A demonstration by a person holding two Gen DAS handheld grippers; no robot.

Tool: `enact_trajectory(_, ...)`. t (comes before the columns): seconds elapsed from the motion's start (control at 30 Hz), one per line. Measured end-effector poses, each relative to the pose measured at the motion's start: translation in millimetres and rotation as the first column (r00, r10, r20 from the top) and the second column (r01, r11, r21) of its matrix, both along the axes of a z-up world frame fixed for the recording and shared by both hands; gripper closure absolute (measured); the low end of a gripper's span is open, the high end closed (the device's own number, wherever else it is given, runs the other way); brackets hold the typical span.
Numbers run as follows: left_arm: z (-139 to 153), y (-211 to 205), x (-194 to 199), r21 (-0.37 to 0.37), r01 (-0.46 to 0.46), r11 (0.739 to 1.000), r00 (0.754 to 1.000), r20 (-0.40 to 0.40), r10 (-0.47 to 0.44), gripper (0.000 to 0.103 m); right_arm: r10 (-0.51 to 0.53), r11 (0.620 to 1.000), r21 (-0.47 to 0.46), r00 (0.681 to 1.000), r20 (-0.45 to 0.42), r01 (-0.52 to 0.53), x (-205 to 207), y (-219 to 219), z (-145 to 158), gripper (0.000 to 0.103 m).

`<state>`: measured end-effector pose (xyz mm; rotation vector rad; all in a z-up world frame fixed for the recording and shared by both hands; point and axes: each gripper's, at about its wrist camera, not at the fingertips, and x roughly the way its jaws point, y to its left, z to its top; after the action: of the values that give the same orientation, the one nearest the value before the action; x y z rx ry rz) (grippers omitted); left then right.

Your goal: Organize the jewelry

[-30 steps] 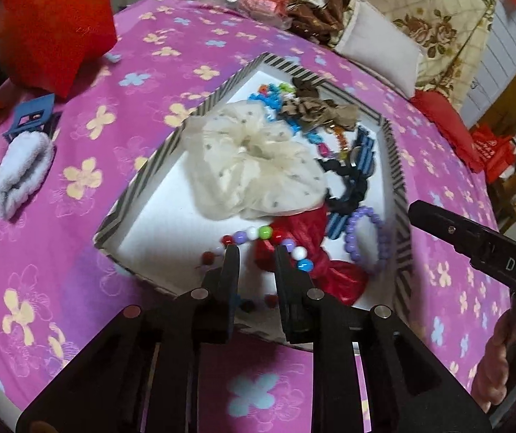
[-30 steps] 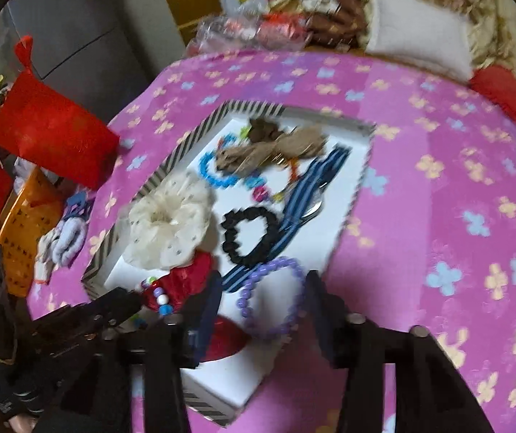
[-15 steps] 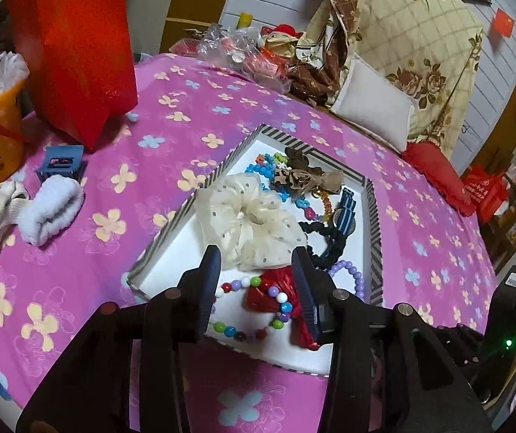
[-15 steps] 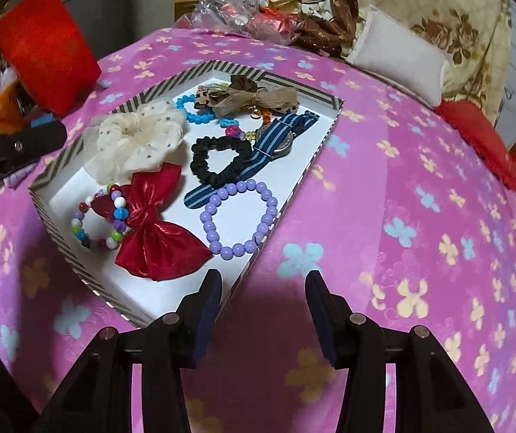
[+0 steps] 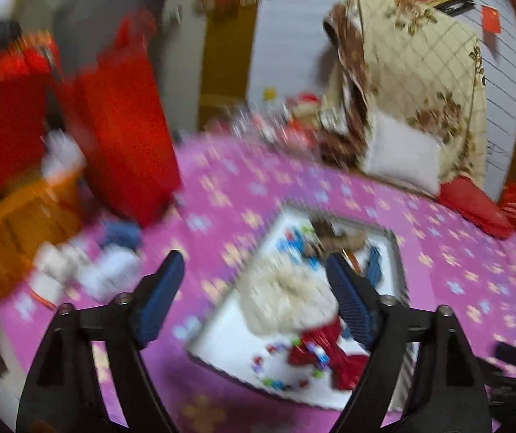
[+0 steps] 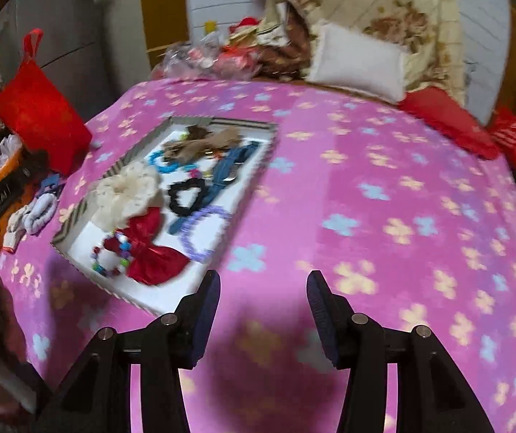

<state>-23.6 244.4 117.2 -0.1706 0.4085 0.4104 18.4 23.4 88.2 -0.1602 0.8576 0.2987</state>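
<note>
A striped-rim white tray [image 6: 254,176] lies on the pink flowered cloth and holds a cream scrunchie [image 6: 128,195], a red bow [image 6: 153,249], a multicoloured bead bracelet [image 6: 108,254], a purple bead bracelet [image 6: 203,231], a black scrunchie [image 6: 185,195] and more pieces. My left gripper [image 5: 254,270] hangs above the tray's near left side; its jaws are opening wide with nothing between them. In that blurred view the tray [image 5: 221,328], bow [image 5: 333,353] and bead bracelet [image 5: 279,368] lie below the fingers. My right gripper [image 6: 263,281] stands open over bare cloth, right of the tray.
A red bag [image 6: 41,115], an orange basket [image 5: 16,223] and white and blue hair pieces [image 6: 37,213] sit left of the tray. A white cushion [image 6: 359,61], a patterned quilt and a red cushion [image 6: 449,122] line the far edge. Bare pink cloth [image 6: 402,216] spreads to the right.
My left gripper let go of the multicoloured bead bracelet in the tray, opened wide, rose and tilted up. My right gripper drew back to the right, off the tray onto bare cloth.
</note>
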Motion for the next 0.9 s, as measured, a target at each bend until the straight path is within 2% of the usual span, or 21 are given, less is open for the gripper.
enact_trajectory(0.1, 9, -11, -13, 0.038, -0.029, 0.999, 0.998, 0.054, 0.027, 0.01, -0.046, 0.998, 0.049, 0.999, 0.005, 0.046, -8, -33, 13, 0.055)
enact_trajectory(0.17, 16, -18, -23, 0.0, -0.032, 1.0, 0.997, 0.066, 0.031, 0.009, -0.085, 0.994, 0.067, 0.996, 0.003, 0.085, -9, -55, 18, 0.049)
enact_trajectory(0.23, 24, -28, -35, -0.011, -0.043, 0.999, 0.994, 0.102, 0.044, 0.008, -0.119, 0.99, 0.071, 0.993, -0.006, 0.119, -16, -81, 17, 0.048)
enact_trajectory(0.37, 36, -62, -62, 0.062, -0.056, 0.997, 0.99, 0.135, 0.047, 0.001, -0.165, 0.985, 0.041, 0.986, -0.008, 0.165, -39, -119, 8, 0.048)
enact_trajectory(0.53, 46, -91, -82, 0.061, -0.007, 0.998, 0.992, 0.123, 0.0, 0.001, -0.2, 0.975, 0.102, 0.98, -0.009, 0.199, -59, -156, 10, 0.047)
enact_trajectory(0.7, 61, -120, -95, 0.06, 0.056, 0.997, 0.992, 0.11, -0.063, 0.001, -0.191, 0.98, 0.069, 0.98, 0.052, 0.187, -79, -166, 11, 0.047)
enact_trajectory(0.8, 64, -134, -98, 0.041, 0.108, 0.993, 0.989, 0.093, -0.112, 0.001, -0.187, 0.981, 0.061, 0.981, 0.06, 0.183, -87, -171, 8, 0.047)
enact_trajectory(0.9, 65, -150, -102, 0.052, 0.141, 0.989, 0.988, 0.059, -0.144, 0.001, -0.194, 0.98, 0.057, 0.979, 0.069, 0.19, -96, -179, 7, 0.047)
